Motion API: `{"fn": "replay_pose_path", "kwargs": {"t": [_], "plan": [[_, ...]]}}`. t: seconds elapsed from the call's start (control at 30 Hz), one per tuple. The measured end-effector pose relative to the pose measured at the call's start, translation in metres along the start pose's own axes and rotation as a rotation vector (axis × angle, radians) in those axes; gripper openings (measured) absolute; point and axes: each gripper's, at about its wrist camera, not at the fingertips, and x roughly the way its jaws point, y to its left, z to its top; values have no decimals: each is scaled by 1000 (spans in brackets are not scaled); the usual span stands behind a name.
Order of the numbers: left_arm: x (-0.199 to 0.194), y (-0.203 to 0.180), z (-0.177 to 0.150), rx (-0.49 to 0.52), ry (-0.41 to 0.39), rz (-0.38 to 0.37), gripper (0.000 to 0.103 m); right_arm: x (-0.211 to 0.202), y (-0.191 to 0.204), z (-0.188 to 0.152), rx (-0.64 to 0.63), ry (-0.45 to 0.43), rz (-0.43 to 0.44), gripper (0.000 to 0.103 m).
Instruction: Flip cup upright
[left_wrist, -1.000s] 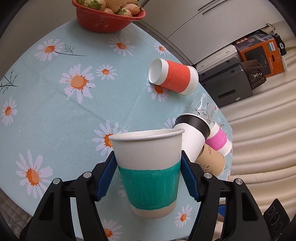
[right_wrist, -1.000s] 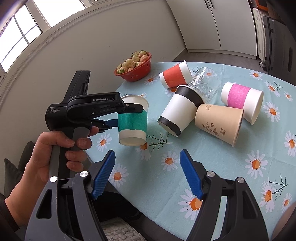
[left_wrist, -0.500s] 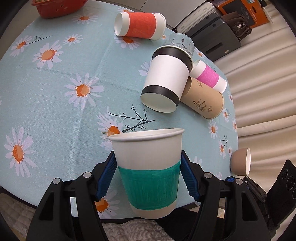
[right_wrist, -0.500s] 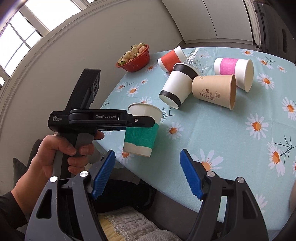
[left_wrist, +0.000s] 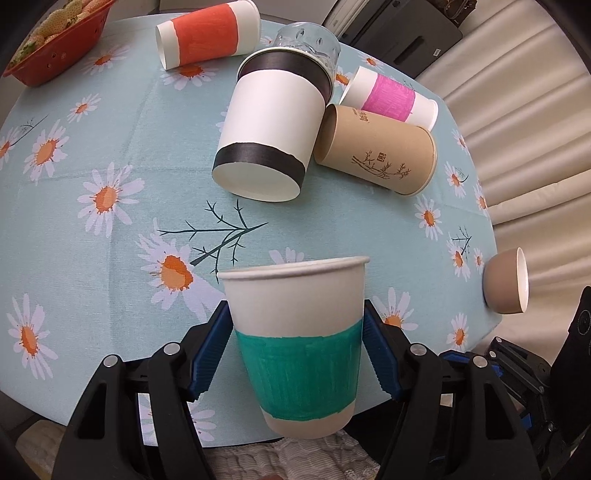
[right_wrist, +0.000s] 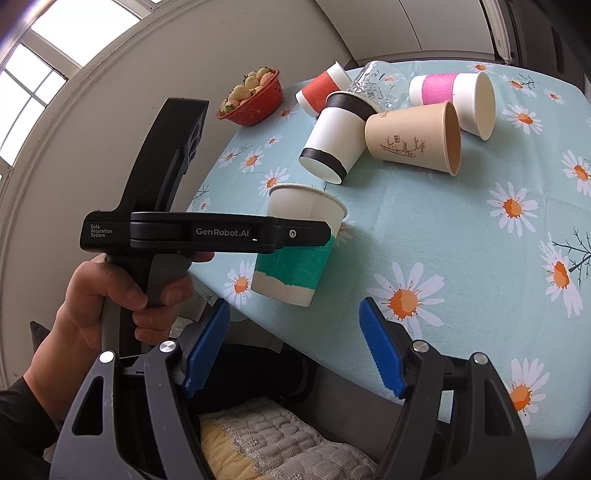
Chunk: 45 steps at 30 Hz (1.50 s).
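Note:
My left gripper (left_wrist: 295, 347) is shut on a white paper cup with a green band (left_wrist: 295, 343). The cup is upright, mouth up, above the near edge of the daisy tablecloth (left_wrist: 110, 155). In the right wrist view the same green-band cup (right_wrist: 295, 247) hangs in the left gripper (right_wrist: 310, 236) by the table's left edge. My right gripper (right_wrist: 295, 354) is open and empty, low in front of the table edge.
Several cups lie on their sides: black-banded (left_wrist: 269, 129), brown (left_wrist: 376, 151), pink-banded (left_wrist: 391, 98), red-banded (left_wrist: 207, 33). A glass tumbler (left_wrist: 310, 40) sits behind them. A red bowl of strawberries (left_wrist: 55, 40) stands far left. A small brown cup (left_wrist: 506, 284) lies at the right edge.
The left gripper has carried the green-band cup back toward the near table edge and a little lower. The right gripper has barely moved.

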Motion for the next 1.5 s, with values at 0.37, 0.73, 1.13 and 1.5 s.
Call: {"fn": "replay_pose_path", "kwargs": {"t": [0.37, 0.73, 1.13, 1.5], "plan": [[-20, 2, 2, 12, -28, -18, 75, -1, -3, 0, 18, 2, 5, 72], [-91, 29, -17, -16, -129, -72, 75, 8, -13, 23, 122, 36, 96, 72], [-108, 86, -83, -115, -141, -147, 75, 65, -17, 59, 208, 179, -3, 72], [-100, 100, -103, -124, -138, -211, 75, 80, -24, 58, 289, 198, -21, 63]]}}
